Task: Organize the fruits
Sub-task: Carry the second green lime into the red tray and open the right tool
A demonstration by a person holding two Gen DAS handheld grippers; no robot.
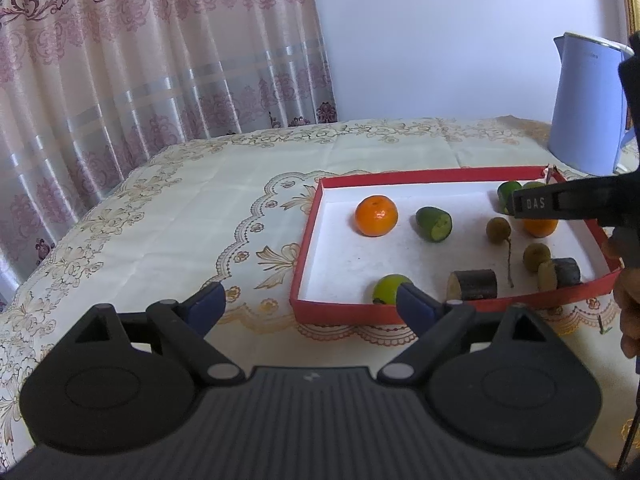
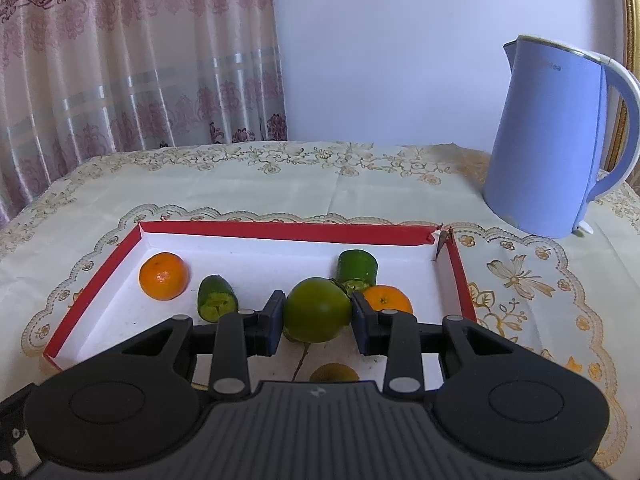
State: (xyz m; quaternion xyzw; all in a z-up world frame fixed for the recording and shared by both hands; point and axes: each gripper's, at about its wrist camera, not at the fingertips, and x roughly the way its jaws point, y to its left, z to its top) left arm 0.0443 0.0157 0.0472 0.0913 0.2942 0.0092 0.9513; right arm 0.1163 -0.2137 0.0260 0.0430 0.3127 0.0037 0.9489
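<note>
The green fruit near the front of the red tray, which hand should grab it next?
Left, probably. The left gripper is open and empty, and that green fruit sits right by its fingertip inside the red tray. The right gripper is already squeezing another green fruit.

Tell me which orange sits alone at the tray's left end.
The orange near the red tray's left corner; the other orange sits behind the right gripper.

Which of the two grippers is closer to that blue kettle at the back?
Right. The right gripper holds a green fruit over the red tray, on the blue kettle side. The left gripper hangs open at the tray's near left corner, farther away.
</note>
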